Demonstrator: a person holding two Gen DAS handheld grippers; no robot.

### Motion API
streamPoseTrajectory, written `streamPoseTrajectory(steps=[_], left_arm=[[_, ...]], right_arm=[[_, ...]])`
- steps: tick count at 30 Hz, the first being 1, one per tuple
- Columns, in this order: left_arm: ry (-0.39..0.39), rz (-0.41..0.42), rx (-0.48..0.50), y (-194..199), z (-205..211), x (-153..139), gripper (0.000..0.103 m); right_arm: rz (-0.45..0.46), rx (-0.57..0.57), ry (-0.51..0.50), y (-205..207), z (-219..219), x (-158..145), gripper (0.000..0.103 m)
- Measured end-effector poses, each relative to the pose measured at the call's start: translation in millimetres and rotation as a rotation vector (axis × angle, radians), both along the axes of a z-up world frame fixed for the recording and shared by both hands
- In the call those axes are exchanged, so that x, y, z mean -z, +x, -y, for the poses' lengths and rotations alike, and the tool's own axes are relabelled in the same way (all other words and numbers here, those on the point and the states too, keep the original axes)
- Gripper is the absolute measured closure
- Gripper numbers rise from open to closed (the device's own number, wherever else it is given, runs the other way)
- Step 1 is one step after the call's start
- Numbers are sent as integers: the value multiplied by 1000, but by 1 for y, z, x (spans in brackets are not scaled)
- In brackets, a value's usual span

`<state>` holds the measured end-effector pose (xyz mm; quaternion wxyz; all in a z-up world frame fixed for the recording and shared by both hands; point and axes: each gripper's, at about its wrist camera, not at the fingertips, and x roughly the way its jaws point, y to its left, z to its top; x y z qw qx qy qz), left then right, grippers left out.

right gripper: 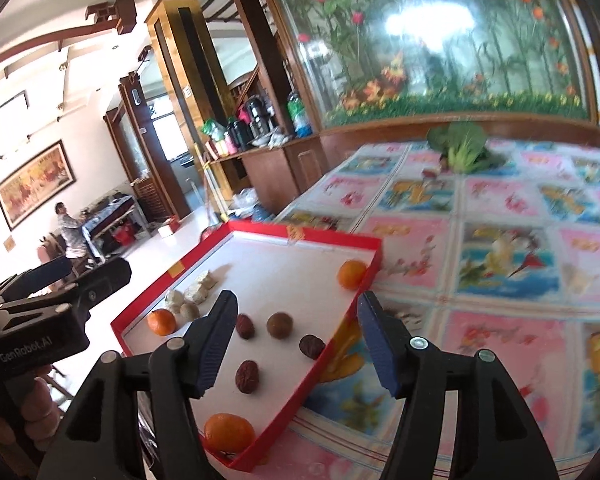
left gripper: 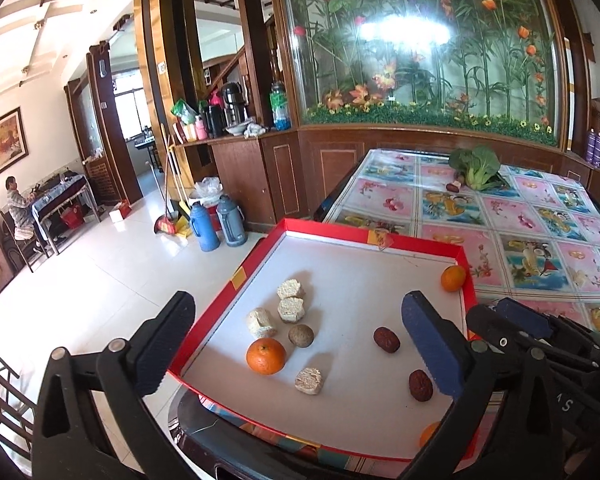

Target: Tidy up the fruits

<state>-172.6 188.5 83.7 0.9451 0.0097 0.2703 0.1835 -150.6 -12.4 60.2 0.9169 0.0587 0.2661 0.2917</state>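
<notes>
Left wrist: left gripper [left gripper: 300,340] fingers wide apart, empty, above tray [left gripper: 260,258] fruits; right gripper [right gripper: 296,344] fingers apart, empty.

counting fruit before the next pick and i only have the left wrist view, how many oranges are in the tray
observer: three; the third orange lies in full view in the near corner of the tray.
operator: any dates hidden from me
observer: one more date lies by the right wall.
operator: right fingers holding anything
observer: no, the right fingers stand apart with nothing between them.
</notes>
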Motion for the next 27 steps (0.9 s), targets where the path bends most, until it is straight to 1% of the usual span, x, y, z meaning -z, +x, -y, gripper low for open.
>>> streamPoseTrajectory(steps=[1,3,4,7,9,14,17,27], left_arm=[[0,0,2,-1,2,-1,0],[-4,-4,2,-3,4,-6,0],[-7,-5,2,-4,4,-7,0],[-24,-7,-11,-9,5,-14,0],[-26,5,-15,-13,6,-19,0],[-1,30,-30,-19,10,-27,0],[15,37,-37,-21,12,-28,0],[24,48,-5,-29,24,-32,0]], right_arm=[[19,13,-7,-3,1,-5,35],[79,34,-5,-10,4,-18,27],[103,40,-6,-14,6,-22,25],[193,86,-31,-26,7,-39,24],[233,106,-39,-31,7,-47,21],[317,147,-67,-41,8,-60,19],[347,157,-79,-45,7,-63,18],[354,152,-76,-49,8,-65,17]])
